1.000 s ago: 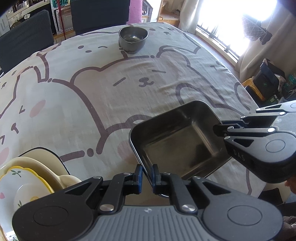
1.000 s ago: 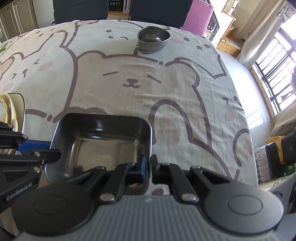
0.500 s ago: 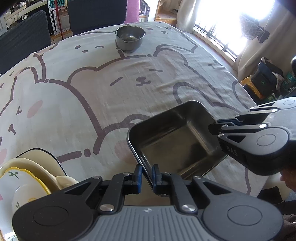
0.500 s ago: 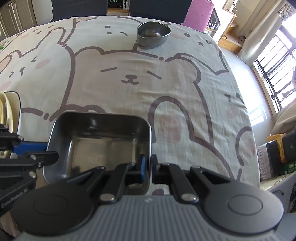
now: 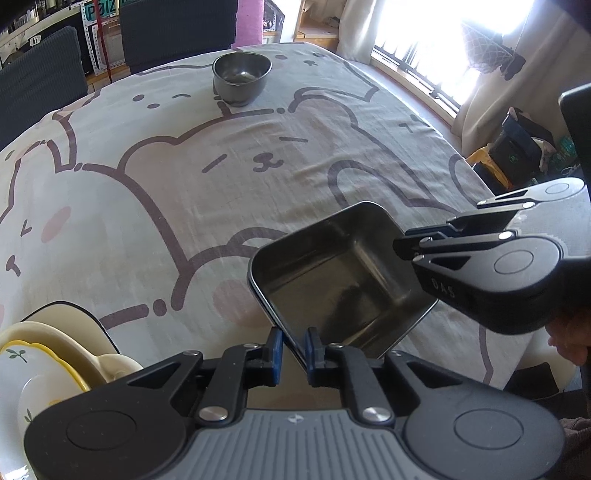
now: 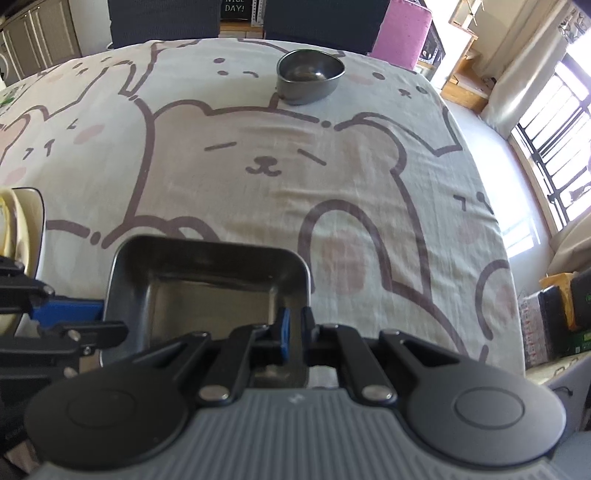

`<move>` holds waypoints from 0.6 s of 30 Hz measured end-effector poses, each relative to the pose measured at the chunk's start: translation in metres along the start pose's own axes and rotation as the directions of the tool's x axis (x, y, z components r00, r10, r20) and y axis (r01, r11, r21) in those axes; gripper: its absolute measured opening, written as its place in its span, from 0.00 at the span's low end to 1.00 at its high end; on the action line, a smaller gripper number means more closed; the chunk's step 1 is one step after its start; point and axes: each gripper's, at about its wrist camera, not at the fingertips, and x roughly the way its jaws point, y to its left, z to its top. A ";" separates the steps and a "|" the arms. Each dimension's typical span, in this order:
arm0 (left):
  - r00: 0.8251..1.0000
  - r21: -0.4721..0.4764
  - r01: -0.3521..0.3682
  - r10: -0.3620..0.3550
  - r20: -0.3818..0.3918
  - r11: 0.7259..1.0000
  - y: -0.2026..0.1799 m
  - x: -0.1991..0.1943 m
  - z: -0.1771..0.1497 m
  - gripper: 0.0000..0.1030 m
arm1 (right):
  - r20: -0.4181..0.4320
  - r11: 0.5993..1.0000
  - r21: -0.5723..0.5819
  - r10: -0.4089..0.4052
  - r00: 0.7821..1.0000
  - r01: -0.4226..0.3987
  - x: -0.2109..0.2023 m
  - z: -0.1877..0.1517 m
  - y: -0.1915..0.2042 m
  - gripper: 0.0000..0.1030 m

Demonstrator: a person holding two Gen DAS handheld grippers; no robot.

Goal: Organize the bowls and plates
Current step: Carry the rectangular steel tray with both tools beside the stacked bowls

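A square steel tray (image 5: 343,280) hangs just above the bear-print tablecloth, held from two sides. My left gripper (image 5: 294,347) is shut on its near rim, the rim running between the blue pads. My right gripper (image 6: 293,326) is shut on the tray's (image 6: 207,291) right wall; in the left wrist view it (image 5: 404,246) comes in from the right onto the far corner. A round steel bowl (image 5: 242,79) (image 6: 310,77) stands alone at the far end of the table. My left gripper (image 6: 122,328) shows at the left edge of the right wrist view.
A stack of cream plates with a yellow-rimmed one on top (image 5: 55,354) (image 6: 20,218) sits at the near left. Dark chairs (image 5: 40,85) and a pink one (image 6: 400,29) stand behind the table. The table edge (image 6: 513,302) falls away on the window side, with boxes on the floor there.
The tray stays in both grips at about the same spot. The gap between my left pads looks slightly wider than a second ago.
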 end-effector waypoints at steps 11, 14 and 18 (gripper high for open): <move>1.000 0.002 -0.003 0.003 0.000 1.000 0.001 -0.001 0.000 0.14 | -0.012 1.000 0.001 0.012 1.000 -0.012 -0.002 -0.003 -0.003 0.08; 1.000 -0.003 -0.001 0.001 0.005 1.000 0.002 -0.003 0.001 0.16 | -0.010 1.000 0.008 0.017 1.000 -0.017 -0.005 -0.005 -0.004 0.08; 1.000 -0.006 0.004 -0.003 0.012 1.000 0.002 -0.006 0.001 0.21 | -0.007 0.999 0.021 0.034 0.999 -0.034 -0.008 -0.006 -0.006 0.09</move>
